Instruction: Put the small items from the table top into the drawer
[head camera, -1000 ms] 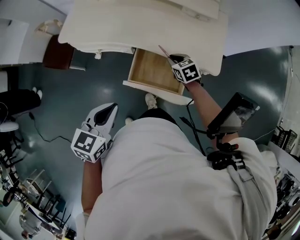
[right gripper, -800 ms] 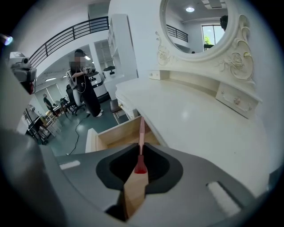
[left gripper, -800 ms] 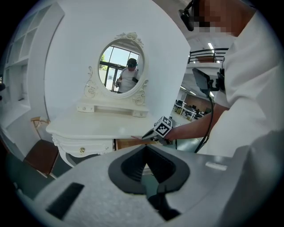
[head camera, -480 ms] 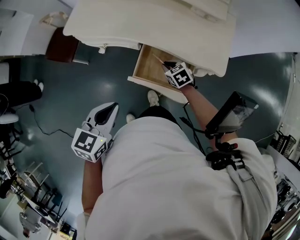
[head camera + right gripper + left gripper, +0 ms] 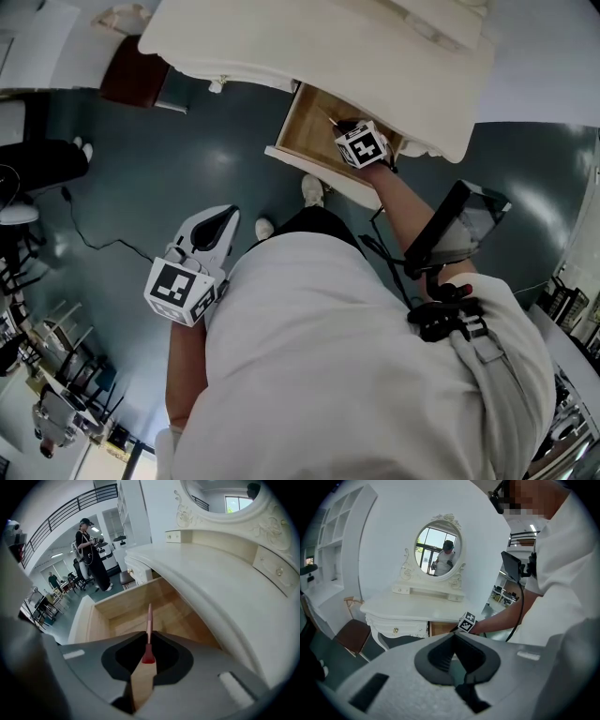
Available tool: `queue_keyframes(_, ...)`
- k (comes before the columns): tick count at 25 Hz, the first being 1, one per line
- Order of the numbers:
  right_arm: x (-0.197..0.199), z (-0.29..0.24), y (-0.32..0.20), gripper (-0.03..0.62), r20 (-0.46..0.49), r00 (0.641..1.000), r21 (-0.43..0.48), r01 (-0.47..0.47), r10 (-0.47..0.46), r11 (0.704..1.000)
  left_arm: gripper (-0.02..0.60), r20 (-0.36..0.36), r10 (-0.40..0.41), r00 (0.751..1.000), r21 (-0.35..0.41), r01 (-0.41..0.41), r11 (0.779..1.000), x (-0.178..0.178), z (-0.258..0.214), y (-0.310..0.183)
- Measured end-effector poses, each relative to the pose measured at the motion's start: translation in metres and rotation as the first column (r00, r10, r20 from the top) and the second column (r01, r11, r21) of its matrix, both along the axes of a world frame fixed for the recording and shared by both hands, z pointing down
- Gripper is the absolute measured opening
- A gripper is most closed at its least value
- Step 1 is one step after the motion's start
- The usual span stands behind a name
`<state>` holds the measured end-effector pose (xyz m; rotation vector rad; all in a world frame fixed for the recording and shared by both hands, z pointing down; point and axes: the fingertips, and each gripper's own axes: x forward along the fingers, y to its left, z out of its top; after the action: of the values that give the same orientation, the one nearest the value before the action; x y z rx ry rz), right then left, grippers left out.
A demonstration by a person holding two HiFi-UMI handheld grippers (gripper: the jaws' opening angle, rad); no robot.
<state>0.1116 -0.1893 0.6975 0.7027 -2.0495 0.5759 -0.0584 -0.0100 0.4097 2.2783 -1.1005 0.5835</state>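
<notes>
Floor: dark grey-green glossy floor fills the room below the furniture; a brown-seated chair stands just beside the table's left end.
Furniture: white carved dressing table with an oval white-framed mirror mounted upright on its top.
Drawer: light wooden drawer with a white front, pulled out from under the table top. The visible part of its floor is bare wood.
Right gripper: right gripper is held over the open drawer, just under the table edge, with its jaws pointing into the drawer interior.
Right jaw state: jaws are clamped on a slender pink stick-shaped item with a red lower end. The stick projects forward past the jaw tips.
Item location: the stick is above the drawer floor and inside the drawer outline. Contact with the wood cannot be determined.
Left gripper: left gripper, with a white body, is held low at the person's left side, well apart from the table.
Left jaw state: jaw pads meet at the tips, with nothing between them.
</notes>
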Motion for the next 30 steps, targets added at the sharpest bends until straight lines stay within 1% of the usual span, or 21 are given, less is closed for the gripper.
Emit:
queue_keyframes(2,-0.002,0.013,-0.001,0.045,-0.02,1.0,-0.017,0.01,-0.011,1.0,0.0,0.003,-0.013,1.0,-0.013,0.013,1.0,-0.004,0.003,-0.001)
queue_keyframes(6,-0.016,0.05,-0.013,0.046,-0.049,0.998,-0.055,0.027,-0.03,0.998,0.0,0.01,-0.026,1.0,-0.029,0.026,0.999,-0.02,0.022,-0.019)
queue_keyframes(10,-0.019,0.064,-0.015,0.046,-0.058,0.996,-0.056,0.057,-0.061,0.997,0.0,0.016,-0.035,0.999,-0.04,0.035,0.999,-0.02,0.022,-0.021)
queue_keyframes(13,-0.015,0.073,-0.016,0.046,-0.071,0.995,-0.075,0.058,-0.064,0.995,0.0,0.019,-0.036,0.999,-0.048,0.037,0.998,-0.017,0.024,-0.025)
queue_keyframes(15,-0.014,0.077,-0.016,0.046,-0.078,0.995,-0.081,0.063,-0.069,0.995,0.0,0.021,-0.036,0.999,-0.052,0.037,0.998,-0.016,0.025,-0.028)
queue_keyframes(19,-0.018,0.081,-0.019,0.048,-0.065,0.994,-0.057,0.089,-0.092,0.994,0.0,0.026,-0.033,0.999,-0.056,0.034,0.998,-0.017,0.025,-0.03)
queue_keyframes(25,-0.018,0.082,-0.017,0.049,-0.074,0.991,-0.055,0.108,-0.112,0.993,0.0,0.029,-0.024,0.999,-0.053,0.025,0.998,-0.02,0.024,-0.032)
queue_keyframes(29,-0.02,0.077,-0.012,0.088,-0.086,0.988,-0.052,0.12,-0.124,0.991,0.0,0.027,-0.015,1.0,-0.039,0.016,0.999,-0.023,0.02,-0.029)
queue_keyframes(30,-0.019,0.074,-0.01,0.089,-0.092,0.988,-0.052,0.119,-0.123,0.992,0.0,0.025,-0.012,1.0,-0.035,0.013,0.999,-0.024,0.018,-0.027)
